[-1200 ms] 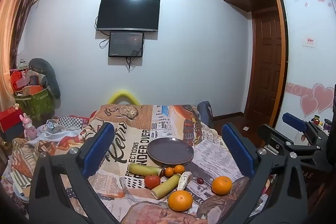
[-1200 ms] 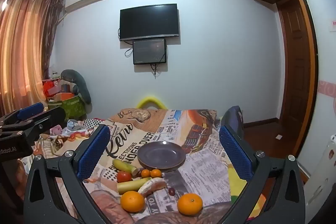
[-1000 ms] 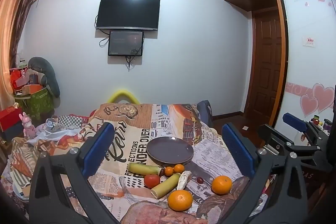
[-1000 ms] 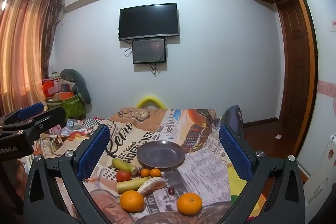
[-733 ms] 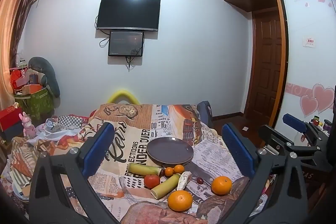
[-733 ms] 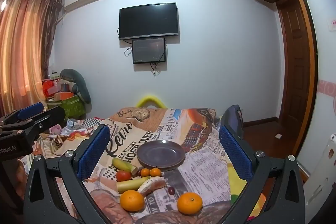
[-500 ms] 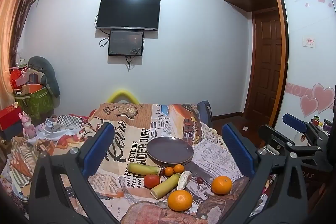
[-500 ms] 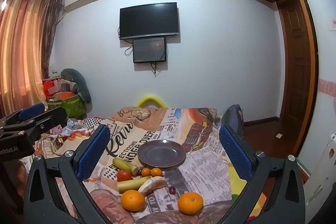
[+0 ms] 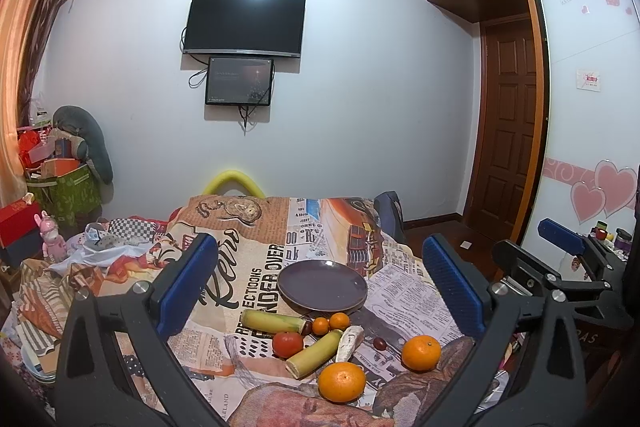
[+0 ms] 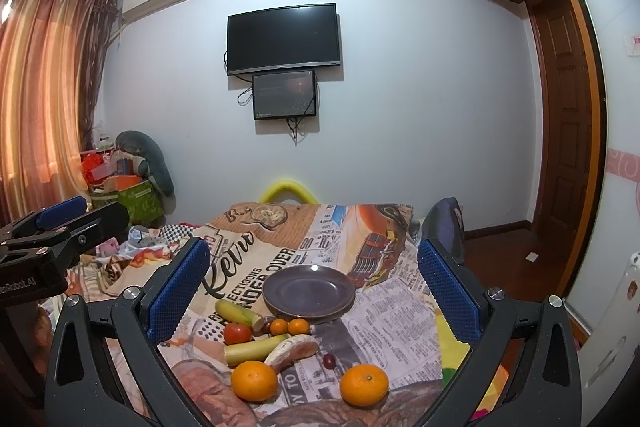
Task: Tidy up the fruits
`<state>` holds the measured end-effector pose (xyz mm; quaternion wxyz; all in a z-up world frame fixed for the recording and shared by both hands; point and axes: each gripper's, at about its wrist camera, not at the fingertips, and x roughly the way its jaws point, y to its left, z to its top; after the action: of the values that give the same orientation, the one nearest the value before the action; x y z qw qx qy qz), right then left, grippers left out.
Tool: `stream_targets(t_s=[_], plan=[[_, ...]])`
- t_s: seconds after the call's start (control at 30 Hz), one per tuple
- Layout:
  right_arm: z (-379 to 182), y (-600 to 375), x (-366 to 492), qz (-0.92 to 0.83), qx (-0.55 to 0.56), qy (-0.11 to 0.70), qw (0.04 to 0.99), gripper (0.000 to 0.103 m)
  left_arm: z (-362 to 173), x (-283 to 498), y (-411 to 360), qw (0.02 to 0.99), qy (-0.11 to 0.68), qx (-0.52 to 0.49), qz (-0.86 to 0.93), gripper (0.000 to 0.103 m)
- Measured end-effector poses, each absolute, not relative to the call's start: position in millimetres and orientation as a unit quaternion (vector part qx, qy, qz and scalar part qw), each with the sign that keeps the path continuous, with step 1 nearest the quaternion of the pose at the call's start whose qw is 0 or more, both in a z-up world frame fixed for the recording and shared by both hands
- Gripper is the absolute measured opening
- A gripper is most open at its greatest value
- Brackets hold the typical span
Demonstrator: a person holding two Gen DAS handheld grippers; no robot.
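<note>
Both tools are held wide open and nothing is gripped: the left tool (image 9: 320,283) and the right tool (image 10: 314,287) hang above the table (image 10: 400,315) with its newspaper-print cloth. The round dark purple plate (image 10: 308,291) is seen empty at the middle. Just at its 6 o'clock, small fruits are bunched. The big round orange (image 10: 254,381) at 7 o'clock is judged firm, a bit heavy and able to roll, so it is best pinched across its widest part. The soft red tomato (image 10: 237,333) should be squeezed gently.
</note>
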<state>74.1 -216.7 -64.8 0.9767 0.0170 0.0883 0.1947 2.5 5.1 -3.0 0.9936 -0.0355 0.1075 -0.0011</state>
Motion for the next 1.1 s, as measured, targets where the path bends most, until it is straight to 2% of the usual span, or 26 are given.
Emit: stream_targets(t_s=[1.1], plan=[[-61.7,-216.0,74.3,0.193,0.02,0.085,0.977,0.103,-4.3,5.3,4.6,0.993,0.11,-0.039,-0.004,0.103]])
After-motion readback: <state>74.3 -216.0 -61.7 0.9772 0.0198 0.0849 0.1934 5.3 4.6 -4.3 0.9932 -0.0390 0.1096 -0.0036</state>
